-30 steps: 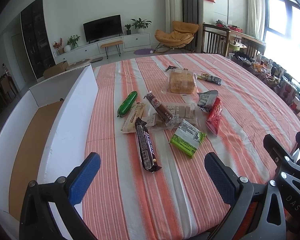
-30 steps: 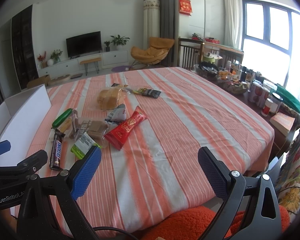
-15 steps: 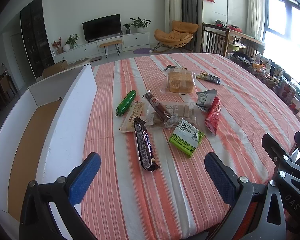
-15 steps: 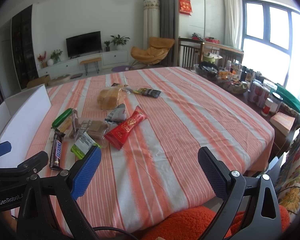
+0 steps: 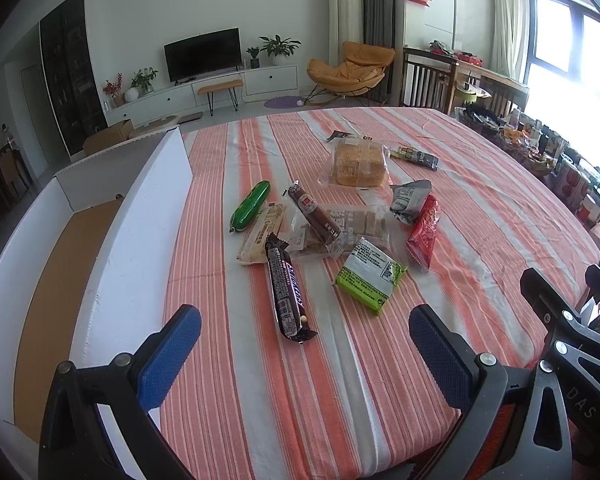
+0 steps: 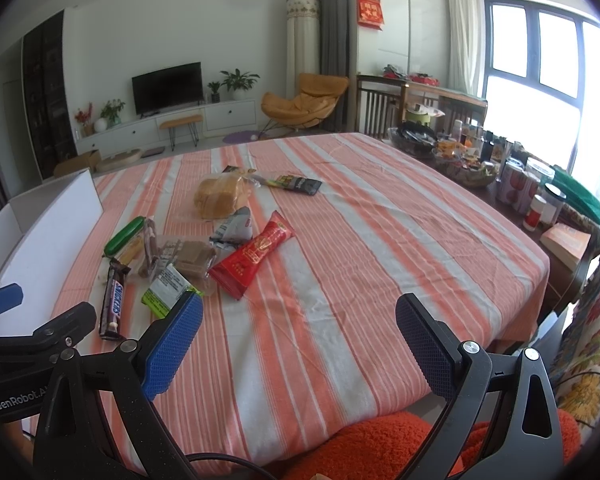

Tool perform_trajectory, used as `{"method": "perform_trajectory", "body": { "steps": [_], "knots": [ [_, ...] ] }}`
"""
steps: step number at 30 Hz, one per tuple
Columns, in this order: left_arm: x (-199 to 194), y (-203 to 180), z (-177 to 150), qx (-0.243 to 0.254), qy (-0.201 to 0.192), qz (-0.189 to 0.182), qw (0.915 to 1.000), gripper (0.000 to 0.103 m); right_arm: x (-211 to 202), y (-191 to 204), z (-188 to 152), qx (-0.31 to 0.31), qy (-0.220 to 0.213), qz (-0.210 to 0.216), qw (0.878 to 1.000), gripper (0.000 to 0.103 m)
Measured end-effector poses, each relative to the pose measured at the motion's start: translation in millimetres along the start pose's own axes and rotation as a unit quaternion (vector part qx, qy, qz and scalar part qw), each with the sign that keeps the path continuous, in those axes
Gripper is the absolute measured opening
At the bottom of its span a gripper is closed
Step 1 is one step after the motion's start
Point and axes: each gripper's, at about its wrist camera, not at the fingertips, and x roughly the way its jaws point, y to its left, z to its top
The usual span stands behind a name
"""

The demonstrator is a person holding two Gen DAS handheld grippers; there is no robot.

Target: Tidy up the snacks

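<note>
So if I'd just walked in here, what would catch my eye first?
Probably the heap of snack packets in the middle of the striped tablecloth: a red packet, a bright green one and a dark Snickers bar nearest the camera. Next, the open white box along the table's left edge. Both blue-padded hand-held grippers, left and right, sit open at the near edge, holding nothing.

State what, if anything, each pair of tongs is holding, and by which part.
Nothing is held. The left tongs and the right tongs are both open above the striped tablecloth, short of the snacks.
</note>
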Motion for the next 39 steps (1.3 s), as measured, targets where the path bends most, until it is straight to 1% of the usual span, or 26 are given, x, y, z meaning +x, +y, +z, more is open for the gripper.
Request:
{"method": "perform_trajectory", "body": {
  "steps": [24,33,39],
  "knots": [
    [0.4,-1.9,-1.3,-0.001,0.003,-0.003,1.0000,0.103,1.0,-0.7,-0.2,0.001,0.001,0.001,1.000,0.099],
    [3.4,-3.4,-2.1,-0.002,0.007,-0.007,0.9999,0.103,2.1,2.1,-1.3,0.009,0.015,0.006,1.000,0.099],
    [4.4,-2.8,-2.2,-0.002,0.009,-0.007,0.9999,0.103,4.1,2.3,-1.8,0.009,0.017,0.007,1.000,0.099]
  ]
}}
